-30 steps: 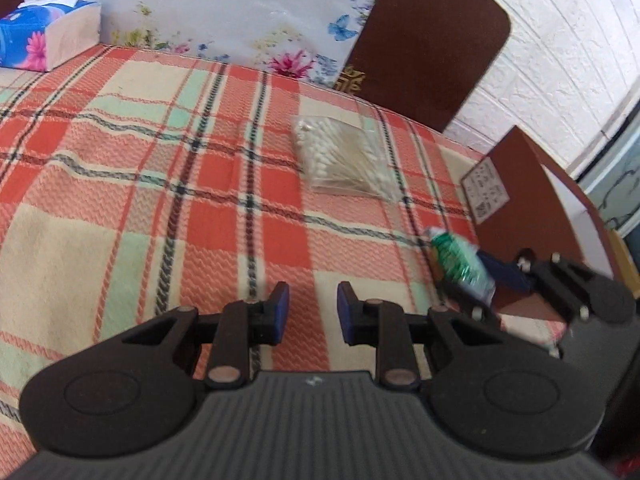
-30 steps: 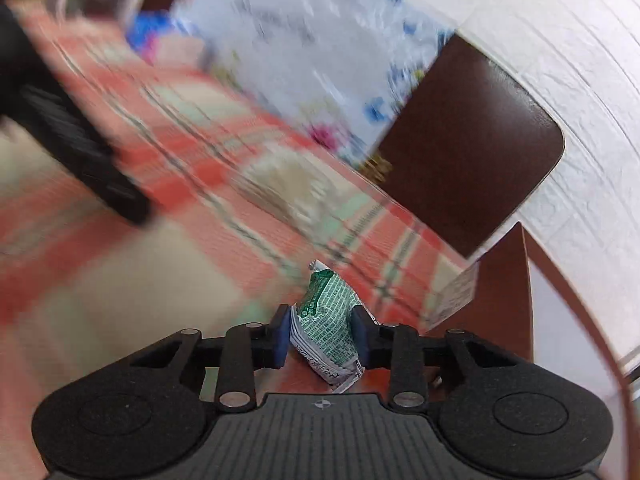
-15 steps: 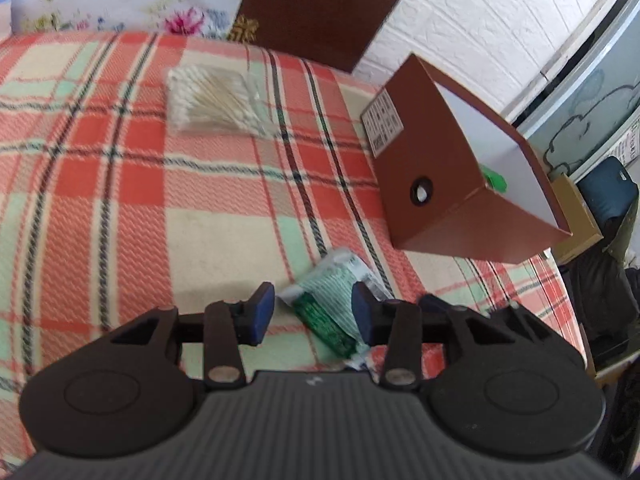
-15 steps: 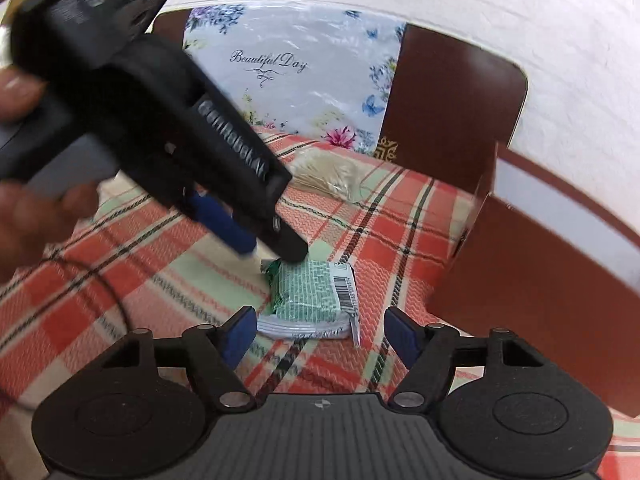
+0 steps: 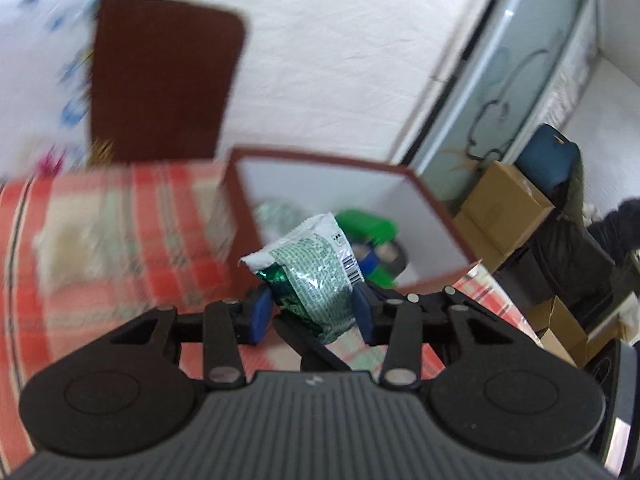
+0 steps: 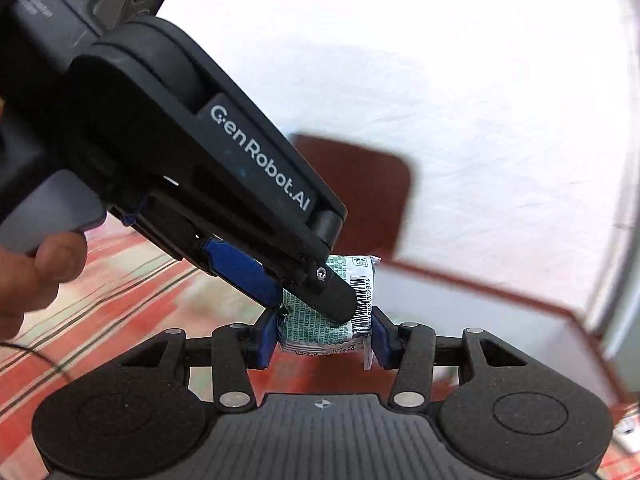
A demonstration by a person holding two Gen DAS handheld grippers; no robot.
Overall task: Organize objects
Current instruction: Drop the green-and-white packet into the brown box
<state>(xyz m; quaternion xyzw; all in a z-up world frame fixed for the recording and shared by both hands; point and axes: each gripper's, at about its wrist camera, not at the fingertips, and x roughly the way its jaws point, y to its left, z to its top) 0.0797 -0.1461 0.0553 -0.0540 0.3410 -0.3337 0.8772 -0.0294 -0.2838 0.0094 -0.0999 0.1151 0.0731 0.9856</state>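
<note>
The worktop [image 5: 100, 216] wears a red, cream and green plaid cloth, and a brown chair back [image 5: 160, 80] stands behind it against a white wall. At the worktop's right side stands an open brown box [image 5: 444, 216] with white inner walls; inside it lie green things [image 5: 368, 228], something blue and a dark ring-shaped thing, all too blurred to name, and a pale greenish shape sits at its back corner. In the right wrist view the left gripper [image 6: 312, 300] crosses the picture from the upper left, its black body marked "GenRobot.AI", with a thumb [image 6: 60, 256] of the person's hand on its handle. Both grippers meet on 1 thing: a small green and white packet [image 5: 316, 280] with a barcode, held up off the cloth just in front of the box's near wall. The left gripper [image 5: 312, 312] is partly open, its 2 blue pads pressed on either side of the packet. The right gripper [image 6: 324, 338] has just been closing and is likewise partly open, its blue pads against the packet's 2 ends, with the barcode end by its right pad. Blurred on the cloth at left lies a pale clear bag [image 5: 76, 240], its contents unreadable.
</note>
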